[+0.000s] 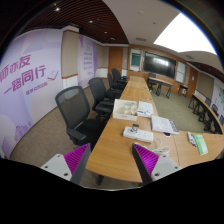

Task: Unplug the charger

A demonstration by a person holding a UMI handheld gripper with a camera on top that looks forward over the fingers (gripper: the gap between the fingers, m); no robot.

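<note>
In the gripper view, the hand-held gripper (111, 160) is being held high above a long wooden surface (120, 150) in a meeting room, with its two fingers spread apart and nothing being held between them. The pink pads (77, 157) are seen on the inner faces, and only the bare wood is lying in the gap.

As for the task, it is judged that nothing is being done yet: no charger and no socket are being touched, and the whole unplugging is remaining. The charger itself cannot be made out with certainty. Just ahead of the fingers, a small pile of papers (138, 134) is lying on the surface, and further beyond, a larger white sheet (130, 108) is being seen. Ahead and to the right, another paper (164, 125) is lying, and near the right finger a greenish item (200, 144) is resting, but it is too small to be named.

Black office chairs (76, 108) are standing to the left of the surface, well ahead of the fingers. It is judged that the charger is being looked for somewhere further along the surface, still well apart from the hand-held gripper.
</note>
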